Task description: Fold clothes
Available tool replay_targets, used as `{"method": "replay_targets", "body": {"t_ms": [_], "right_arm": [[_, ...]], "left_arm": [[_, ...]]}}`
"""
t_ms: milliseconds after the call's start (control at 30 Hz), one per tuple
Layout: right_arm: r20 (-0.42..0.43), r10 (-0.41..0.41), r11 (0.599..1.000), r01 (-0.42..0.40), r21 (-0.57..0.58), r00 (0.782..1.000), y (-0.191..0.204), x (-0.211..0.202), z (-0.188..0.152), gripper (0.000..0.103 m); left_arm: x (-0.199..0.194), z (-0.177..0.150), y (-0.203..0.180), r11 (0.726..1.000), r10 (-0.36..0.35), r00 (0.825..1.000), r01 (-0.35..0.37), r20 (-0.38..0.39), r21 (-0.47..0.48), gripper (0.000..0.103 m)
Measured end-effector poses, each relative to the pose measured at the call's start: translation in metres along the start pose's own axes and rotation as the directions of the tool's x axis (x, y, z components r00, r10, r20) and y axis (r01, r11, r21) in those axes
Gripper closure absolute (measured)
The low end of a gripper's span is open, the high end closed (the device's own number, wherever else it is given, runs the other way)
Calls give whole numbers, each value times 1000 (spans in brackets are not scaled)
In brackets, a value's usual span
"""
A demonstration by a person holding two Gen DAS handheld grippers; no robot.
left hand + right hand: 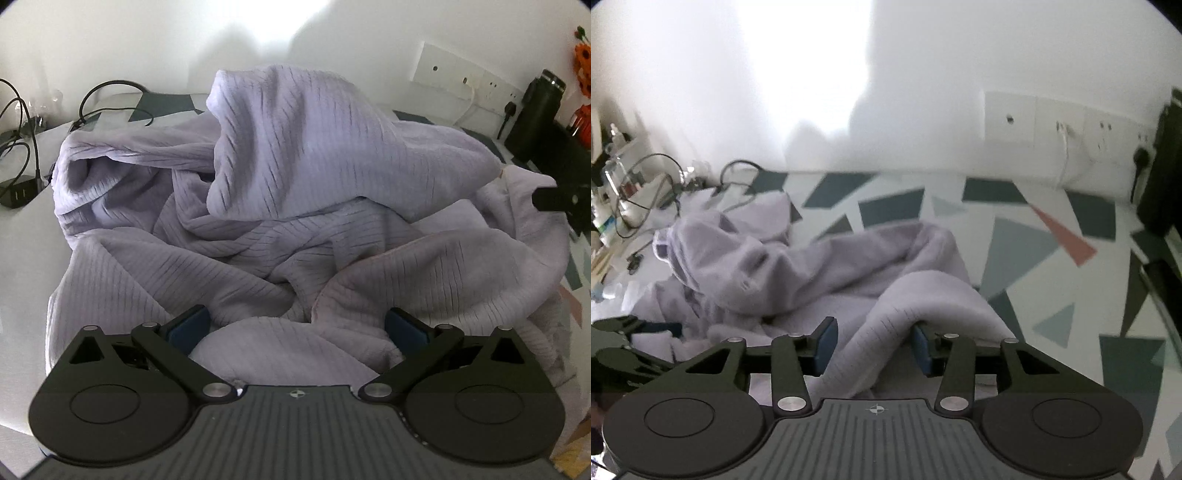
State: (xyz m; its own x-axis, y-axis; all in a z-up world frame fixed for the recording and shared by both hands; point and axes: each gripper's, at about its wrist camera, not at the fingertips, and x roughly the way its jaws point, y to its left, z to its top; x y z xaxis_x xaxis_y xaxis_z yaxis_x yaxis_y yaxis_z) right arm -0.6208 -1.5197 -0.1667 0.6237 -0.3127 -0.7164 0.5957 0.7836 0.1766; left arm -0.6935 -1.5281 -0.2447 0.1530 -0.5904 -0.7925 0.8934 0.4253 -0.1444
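I see a lilac ribbed fleece garment (295, 192) crumpled on the patterned tabletop (1052, 236), no clear axis. Left gripper (295, 328) gaping over it, gripping nothing. Right gripper (873, 347) half-open, a fold at 12 o'clock between its pads, contact unclear.

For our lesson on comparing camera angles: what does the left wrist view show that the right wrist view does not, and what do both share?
Only the left wrist view shows the black flask, the orange flowers and the wide-open left gripper over the crumpled garment.
Only the right wrist view shows the pink triangle on the patterned cloth and a fold between the right gripper pads, not pinched.
Both show the lilac garment, the wall sockets and the black cables.
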Motion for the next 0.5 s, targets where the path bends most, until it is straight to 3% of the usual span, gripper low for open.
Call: {"method": "replay_targets", "body": {"t_ms": [100,200,500], "right_arm": [[29,-4,998,6,-65,1000,12,-7,8,47],[77,-31,982,44,-182,997,35,-12,13,45],[16,104,959,-96,-266,994,83,28,23,41]], "left_arm": [[-2,-3,5,1000,-23,1000,23,12,-6,0],[-2,-7,7,999,-42,999,43,23,-16,0],[6,-14,11,997,-72,996,72,50,-3,0]]}}
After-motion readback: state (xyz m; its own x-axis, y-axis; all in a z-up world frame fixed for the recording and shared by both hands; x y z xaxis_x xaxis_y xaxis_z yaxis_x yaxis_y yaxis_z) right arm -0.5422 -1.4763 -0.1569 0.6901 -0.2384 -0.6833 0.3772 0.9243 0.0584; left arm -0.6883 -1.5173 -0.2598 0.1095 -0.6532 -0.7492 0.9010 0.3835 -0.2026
